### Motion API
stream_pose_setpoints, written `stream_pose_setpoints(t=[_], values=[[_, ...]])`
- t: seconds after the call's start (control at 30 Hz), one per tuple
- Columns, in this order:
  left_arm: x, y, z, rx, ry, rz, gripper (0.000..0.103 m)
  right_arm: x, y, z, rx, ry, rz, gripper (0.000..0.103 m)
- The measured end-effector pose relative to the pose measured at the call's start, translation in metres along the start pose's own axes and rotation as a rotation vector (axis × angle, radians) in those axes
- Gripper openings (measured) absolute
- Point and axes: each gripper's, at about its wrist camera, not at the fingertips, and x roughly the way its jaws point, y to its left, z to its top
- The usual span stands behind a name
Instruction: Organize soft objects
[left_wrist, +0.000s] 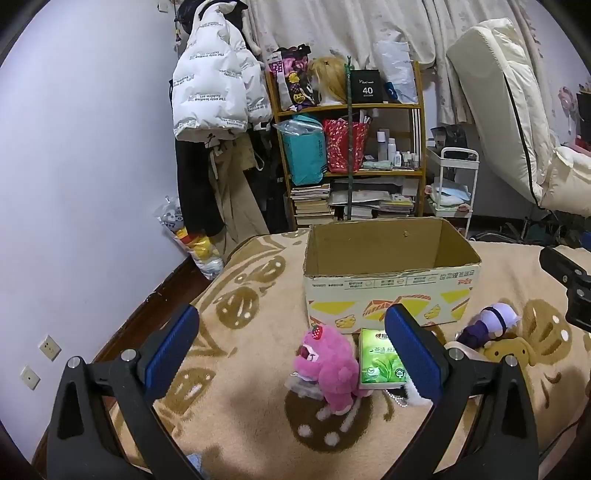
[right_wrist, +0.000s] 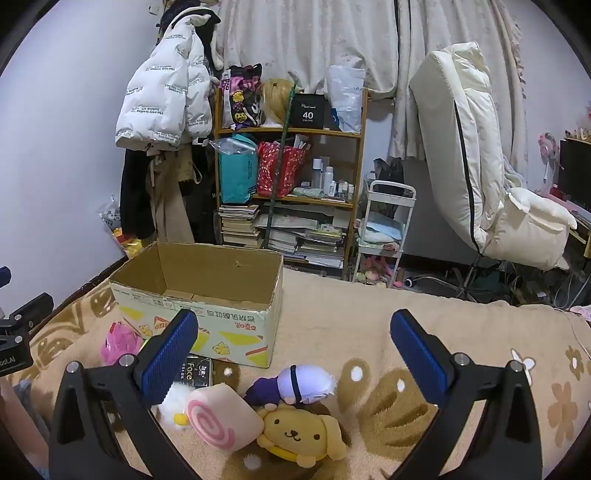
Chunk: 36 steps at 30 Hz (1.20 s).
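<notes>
My left gripper (left_wrist: 291, 347): wide, empty, above pink plush (left_wrist: 328, 369) and green tissue pack (left_wrist: 380, 360), which touch. My right gripper (right_wrist: 295, 350): wide, empty, above swirl-patterned cushion (right_wrist: 221, 419), yellow dog plush (right_wrist: 301, 434), purple-and-white doll (right_wrist: 295, 384), bunched together. Beyond them on the bed blanket (right_wrist: 388, 332): open cardboard box (right_wrist: 207, 291)

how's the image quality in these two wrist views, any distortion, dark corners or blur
Left wrist view: strong fisheye bending, with black vignette corners; the cardboard box and pink plush are sharp, under even indoor light. Right wrist view: the same curved edges and dark corners; the yellow dog plush is crisp, and soft shadows lie on the blanket.
</notes>
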Motion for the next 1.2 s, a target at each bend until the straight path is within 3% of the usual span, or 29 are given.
stream_pose_setpoints(t=[1.2], values=[[0.0031, 0.0007, -0.0005, 0.011, 0.017, -0.002, 0.100, 0.0018, 0.0049, -0.0054, -0.013, 0.010, 0.000, 0.103]])
